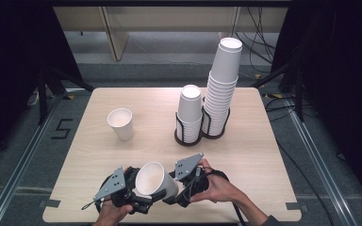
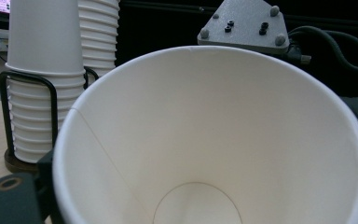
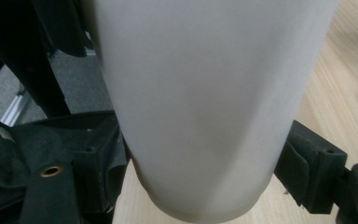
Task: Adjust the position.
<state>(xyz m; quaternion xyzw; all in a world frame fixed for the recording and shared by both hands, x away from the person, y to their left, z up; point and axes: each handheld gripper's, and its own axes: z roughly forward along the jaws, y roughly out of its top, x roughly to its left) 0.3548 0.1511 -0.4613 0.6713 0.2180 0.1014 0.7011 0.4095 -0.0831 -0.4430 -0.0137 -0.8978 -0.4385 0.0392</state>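
A white paper cup (image 1: 153, 181) is held tilted just above the table's front edge, its mouth turned up and to the left. My left gripper (image 1: 146, 197) is shut on its rim from the lower left. The left gripper view looks straight into the cup (image 2: 214, 140), with one black finger (image 2: 9, 198) outside the wall. My right gripper (image 1: 173, 187) is shut on the cup's lower body from the right. In the right gripper view its pads press both sides of the cup (image 3: 205, 93) near the base. The right gripper's grey plate (image 2: 242, 23) rises behind the rim.
A single paper cup (image 1: 120, 123) stands upright at the left middle of the wooden table (image 1: 245, 160). A short cup stack (image 1: 189, 113) and a tall leaning stack (image 1: 221, 89) sit in black wire holders at centre right. Dark floor and cables surround the table.
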